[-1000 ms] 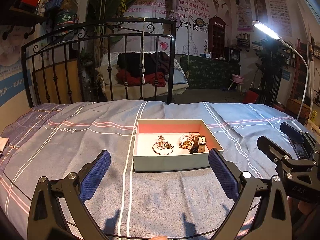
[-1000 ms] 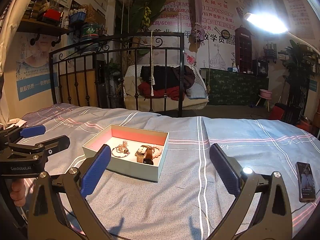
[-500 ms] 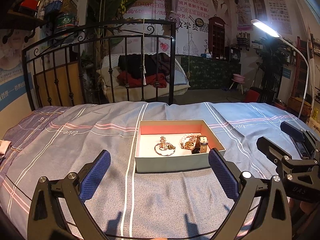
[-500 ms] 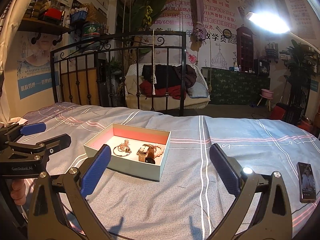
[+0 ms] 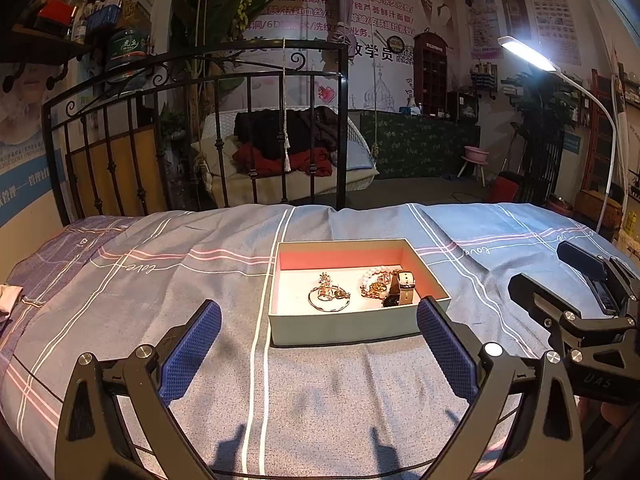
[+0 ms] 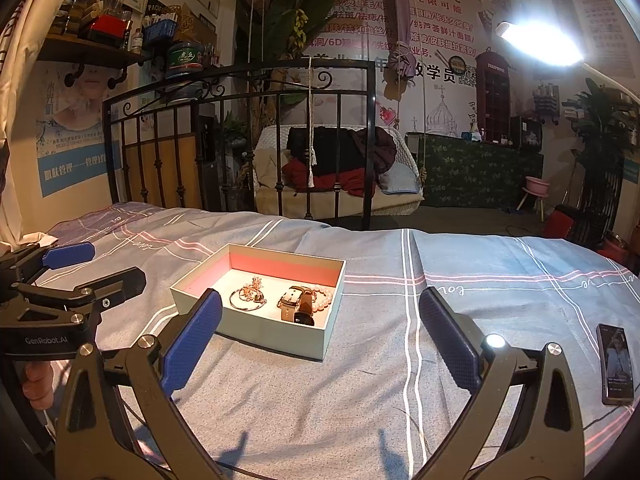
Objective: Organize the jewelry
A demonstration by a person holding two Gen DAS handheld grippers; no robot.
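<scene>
I hold my left gripper (image 5: 318, 350) and right gripper (image 6: 320, 342) above the bed (image 6: 480, 280), both spread wide and empty. The open box (image 5: 344, 328) sits at 12 o'clock of the left gripper and 11 o'clock of the right. Inside lie the bangle (image 5: 329, 300), pearl bracelet (image 5: 374, 276) and watch (image 5: 402, 286). All jewelry lies boxed: this fits either a finished gathering or an unsorted stock. A phone (image 6: 616, 364) lies at 3 o'clock.

A bed (image 6: 400, 380) with a blue-grey striped cover carries an open box (image 6: 280, 332); a phone (image 6: 616, 364) lies well apart, right.
</scene>
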